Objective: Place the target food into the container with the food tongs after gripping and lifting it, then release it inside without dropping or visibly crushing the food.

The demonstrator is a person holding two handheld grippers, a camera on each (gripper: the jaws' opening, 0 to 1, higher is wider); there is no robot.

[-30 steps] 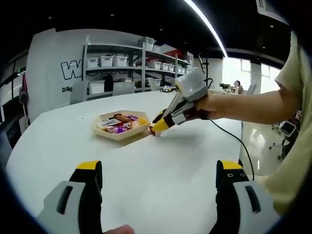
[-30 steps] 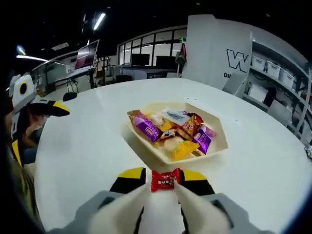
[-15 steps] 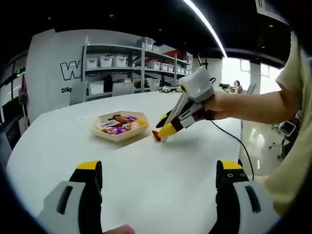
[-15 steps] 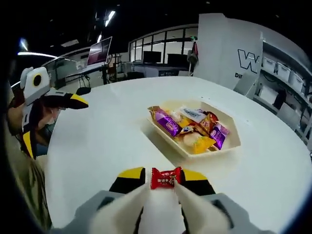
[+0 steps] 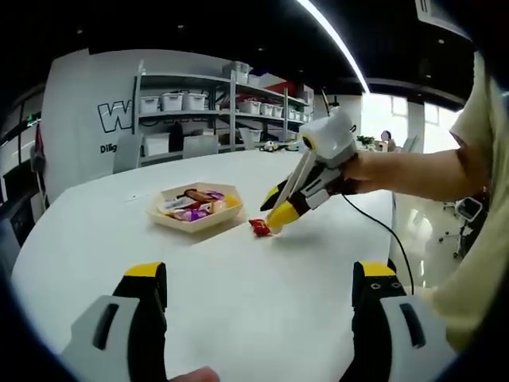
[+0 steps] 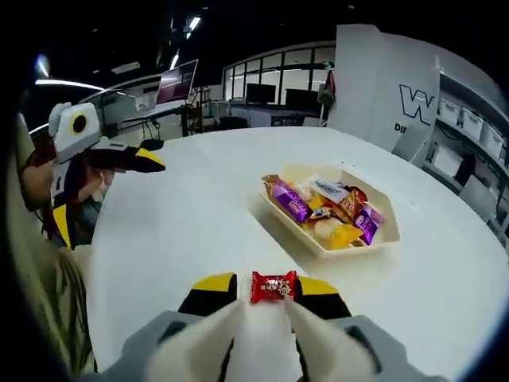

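Note:
A red wrapped candy (image 6: 273, 286) sits pinched between the yellow tips of my right gripper (image 6: 271, 288), which is shut on it. In the left gripper view the right gripper (image 5: 278, 216) slants down to the white table, with the candy (image 5: 259, 228) at its tips just above or on the surface. The pale hexagonal tray (image 6: 387, 239) with several wrapped sweets lies ahead and to the right, apart from the candy. It also lies left of the right gripper as the tray (image 5: 193, 226). My left gripper (image 5: 261, 274) is open and holds nothing.
The round white table (image 5: 238, 302) has bare surface around the tray. The left gripper (image 6: 111, 155), held by a person's hand, shows at the left. Shelves with bins (image 5: 199, 99) stand behind the table. A cable (image 5: 390, 239) trails from the right gripper.
My right gripper has drawn back from the tray with the candy in it, moving right in the left gripper view. The left gripper has stayed where it was.

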